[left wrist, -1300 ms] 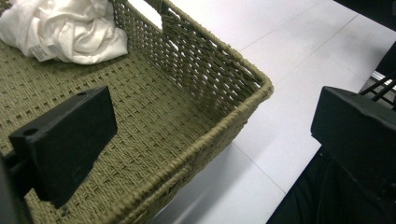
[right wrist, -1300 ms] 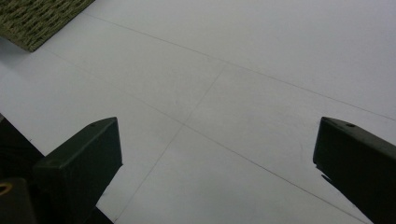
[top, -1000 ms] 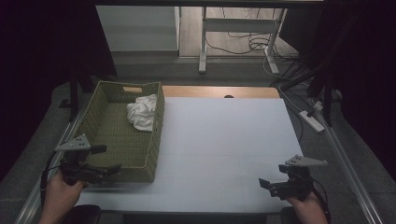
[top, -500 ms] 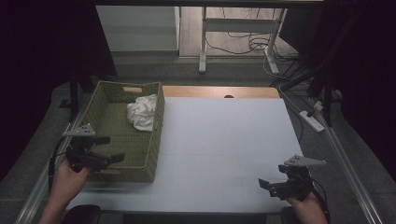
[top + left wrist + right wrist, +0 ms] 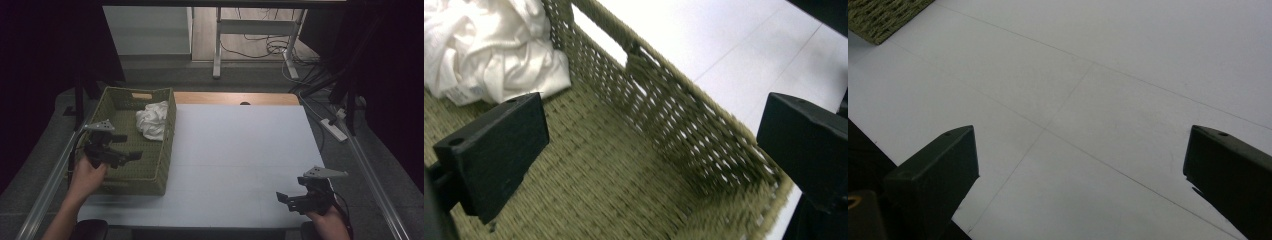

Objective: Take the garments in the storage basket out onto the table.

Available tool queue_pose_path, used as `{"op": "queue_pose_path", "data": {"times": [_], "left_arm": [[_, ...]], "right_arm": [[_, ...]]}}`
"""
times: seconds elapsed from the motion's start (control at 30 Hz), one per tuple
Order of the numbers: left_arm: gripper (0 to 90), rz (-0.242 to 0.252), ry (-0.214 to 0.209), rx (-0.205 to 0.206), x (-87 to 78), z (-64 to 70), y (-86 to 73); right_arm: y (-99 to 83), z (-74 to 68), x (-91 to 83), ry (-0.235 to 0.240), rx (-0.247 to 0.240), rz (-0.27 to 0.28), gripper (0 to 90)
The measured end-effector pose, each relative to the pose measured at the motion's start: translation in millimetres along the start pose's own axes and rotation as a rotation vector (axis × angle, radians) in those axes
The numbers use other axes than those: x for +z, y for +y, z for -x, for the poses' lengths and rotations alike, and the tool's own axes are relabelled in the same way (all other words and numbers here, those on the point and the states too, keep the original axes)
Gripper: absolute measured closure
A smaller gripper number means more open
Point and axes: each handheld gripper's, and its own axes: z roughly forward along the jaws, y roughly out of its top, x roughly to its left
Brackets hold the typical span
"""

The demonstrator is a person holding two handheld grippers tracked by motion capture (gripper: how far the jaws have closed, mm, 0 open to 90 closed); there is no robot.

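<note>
left gripper (image 5: 131, 157) moved forward over woven basket (image 5: 165, 150) | jaws wide, empty | white cloth (image 5: 152, 120) at far end | right gripper (image 5: 285, 198) wide open, empty, over table (image 5: 240, 150)

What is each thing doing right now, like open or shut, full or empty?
Left tool: open, holding nothing, over the basket.
Right tool: open, holding nothing, at the table's near right corner.
Basket: upright on the table, mostly empty.
White cloth: crumpled, lying in the basket's far end.
Table: white top, bare beside the basket.

Crumpled white cloth (image 5: 153, 119) in far right corner of woven olive basket (image 5: 159, 165), table's left side.
</note>
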Motion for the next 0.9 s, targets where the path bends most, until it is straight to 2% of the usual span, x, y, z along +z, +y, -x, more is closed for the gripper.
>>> {"op": "queue_pose_path", "data": {"times": [0.17,0.47,0.57,0.9], "left_arm": [[0.0,-0.026,0.025,0.017,6.0,-9.9,12.4],[0.0,-0.049,0.012,-0.025,23.3,-28.8,28.9],[0.0,-0.055,0.041,-0.017,28.0,-34.4,36.2],[0.0,-0.096,0.106,-0.031,47.3,-57.3,53.4]], "right_arm": [[0.1,0.0,0.2,0.0,0.0,-0.002,1.6],[0.0,0.8,0.2,0.005,0.003,-0.001,1.6],[0.0,0.8,0.2,0.006,0.003,-0.002,1.6],[0.0,1.5,0.1,0.01,0.006,-0.002,1.6]]}}
